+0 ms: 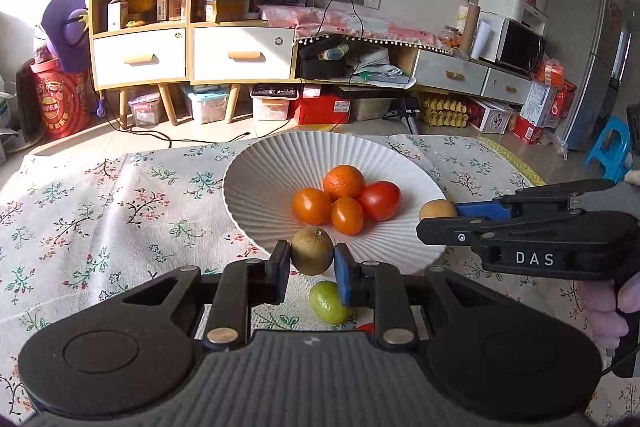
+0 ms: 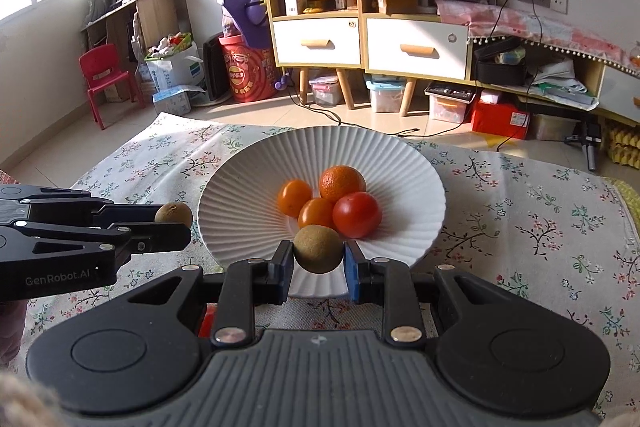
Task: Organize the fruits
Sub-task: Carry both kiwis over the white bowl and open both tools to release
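A white ribbed plate (image 1: 256, 179) (image 2: 248, 187) on the floral cloth holds an orange (image 1: 344, 181) (image 2: 342, 183), two small orange tomatoes (image 1: 311, 206) (image 2: 295, 197) and a red tomato (image 1: 380, 200) (image 2: 357, 215). My left gripper (image 1: 312, 261) (image 2: 176, 223) is shut on a brown kiwi (image 1: 312, 251) (image 2: 173, 213) above the plate's near rim. My right gripper (image 2: 319, 261) (image 1: 438, 217) is shut on a second brown kiwi (image 2: 319, 249) (image 1: 437, 209) over the plate's near rim. A green fruit (image 1: 328, 303) lies on the cloth under the left gripper.
A red fruit (image 1: 366, 327) (image 2: 207, 321) peeks out on the cloth, mostly hidden by the gripper bodies. The floral cloth (image 1: 100, 211) (image 2: 540, 219) covers the table. Cabinets, boxes and cables stand on the floor beyond the far edge.
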`<state>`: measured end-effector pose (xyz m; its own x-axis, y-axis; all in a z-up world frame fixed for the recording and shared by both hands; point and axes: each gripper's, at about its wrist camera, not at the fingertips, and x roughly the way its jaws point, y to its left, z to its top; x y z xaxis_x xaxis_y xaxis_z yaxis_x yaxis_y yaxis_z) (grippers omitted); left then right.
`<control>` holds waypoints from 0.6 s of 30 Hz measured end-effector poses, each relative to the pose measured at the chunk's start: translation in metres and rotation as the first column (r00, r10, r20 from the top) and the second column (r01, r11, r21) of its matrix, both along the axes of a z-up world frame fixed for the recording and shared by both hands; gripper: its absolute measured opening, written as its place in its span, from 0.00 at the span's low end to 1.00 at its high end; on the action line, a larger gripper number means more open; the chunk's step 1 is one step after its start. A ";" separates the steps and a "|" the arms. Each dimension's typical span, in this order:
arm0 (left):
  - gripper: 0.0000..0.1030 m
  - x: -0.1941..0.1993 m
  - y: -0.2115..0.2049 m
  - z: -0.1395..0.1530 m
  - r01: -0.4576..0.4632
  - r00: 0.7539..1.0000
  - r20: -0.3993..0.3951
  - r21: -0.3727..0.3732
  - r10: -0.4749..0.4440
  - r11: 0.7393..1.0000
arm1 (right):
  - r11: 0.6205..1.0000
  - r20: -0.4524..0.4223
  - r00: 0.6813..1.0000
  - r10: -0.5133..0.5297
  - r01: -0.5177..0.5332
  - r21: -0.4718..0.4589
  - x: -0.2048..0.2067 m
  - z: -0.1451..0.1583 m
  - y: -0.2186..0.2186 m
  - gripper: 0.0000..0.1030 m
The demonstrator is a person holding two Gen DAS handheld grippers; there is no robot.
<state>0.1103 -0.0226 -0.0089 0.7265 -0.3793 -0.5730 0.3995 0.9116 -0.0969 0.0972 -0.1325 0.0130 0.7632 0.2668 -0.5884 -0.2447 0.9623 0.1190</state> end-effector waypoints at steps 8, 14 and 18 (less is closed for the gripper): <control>0.16 0.024 -0.016 -0.007 0.047 0.999 -0.016 0.058 -0.046 0.997 | 0.999 -0.013 1.000 0.026 -0.027 -0.028 0.011 -0.004 0.000 0.23; 0.15 0.032 -0.019 -0.013 0.057 0.998 -0.030 0.105 -0.054 0.993 | 0.998 -0.023 0.999 0.027 -0.028 -0.049 0.014 -0.008 -0.002 0.23; 0.16 0.033 -0.023 -0.013 0.079 0.997 -0.025 0.138 -0.076 0.987 | 0.997 -0.027 0.999 0.033 -0.035 -0.066 0.014 -0.010 0.000 0.23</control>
<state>0.1434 -0.0454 -0.0224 0.6859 -0.3500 -0.6380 0.4689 0.8830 0.0196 0.1117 -0.1322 0.0034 0.7390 0.2522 -0.6248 -0.2752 0.9594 0.0618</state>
